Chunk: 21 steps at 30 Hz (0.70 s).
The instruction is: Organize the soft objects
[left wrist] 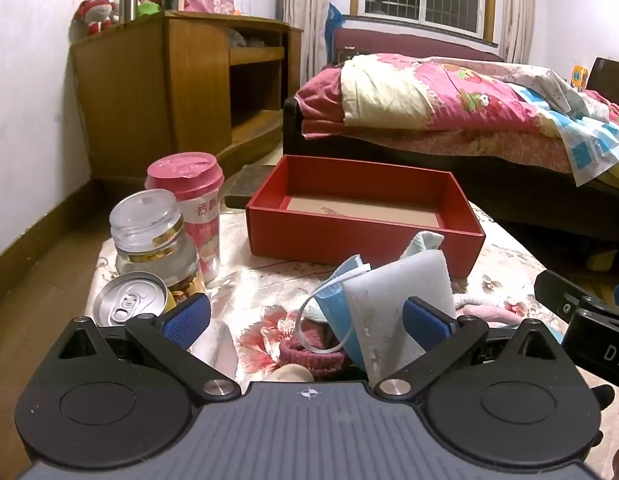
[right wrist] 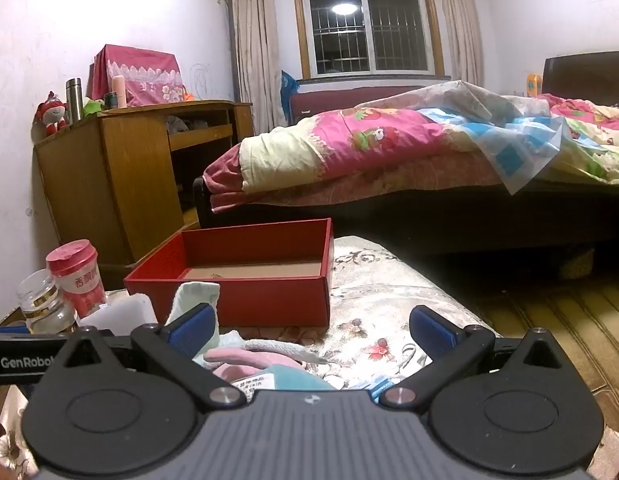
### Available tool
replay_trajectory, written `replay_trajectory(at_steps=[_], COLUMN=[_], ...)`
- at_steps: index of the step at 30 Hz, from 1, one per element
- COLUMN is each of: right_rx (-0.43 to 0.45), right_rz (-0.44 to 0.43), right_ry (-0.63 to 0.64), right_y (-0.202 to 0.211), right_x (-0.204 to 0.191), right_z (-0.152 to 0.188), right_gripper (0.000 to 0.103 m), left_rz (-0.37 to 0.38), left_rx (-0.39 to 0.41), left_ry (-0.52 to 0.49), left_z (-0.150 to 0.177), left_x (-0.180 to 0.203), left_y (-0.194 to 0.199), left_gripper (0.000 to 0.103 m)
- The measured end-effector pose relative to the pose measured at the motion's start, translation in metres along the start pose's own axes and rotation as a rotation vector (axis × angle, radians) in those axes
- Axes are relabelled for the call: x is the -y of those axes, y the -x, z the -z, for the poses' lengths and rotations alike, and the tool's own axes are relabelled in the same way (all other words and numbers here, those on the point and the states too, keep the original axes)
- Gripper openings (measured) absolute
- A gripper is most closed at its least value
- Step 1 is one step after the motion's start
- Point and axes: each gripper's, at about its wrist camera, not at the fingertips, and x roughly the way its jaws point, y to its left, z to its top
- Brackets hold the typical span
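An open red box stands on the floral-covered table; it also shows in the right wrist view, with only its cardboard floor inside. My left gripper is open over a pile of soft things: a white sponge block, a blue face mask and a pink knitted piece. The sponge leans against the right finger. My right gripper is open above pink and pale cloths and a teal item. The sponge and a light sock stand before the box.
A glass jar, a pink drink cup and a drinks can stand at the table's left. A wooden cabinet is behind, a bed with quilts to the right. The right gripper's body enters from the right.
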Motion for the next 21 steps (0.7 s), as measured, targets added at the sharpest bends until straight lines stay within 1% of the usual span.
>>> replay_trajectory(at_steps=[21], right_rx=[-0.003], right_rz=[-0.002], right_ry=[0.000], right_y=[-0.0010], right_x=[-0.0008], right_z=[0.0016], right_gripper=[0.084], left_rz=[-0.004], left_rx=[0.004], left_ry=[-0.012], left_z=[0.0002], left_x=[0.0023], left_y=[-0.0009], left_gripper=[0.098])
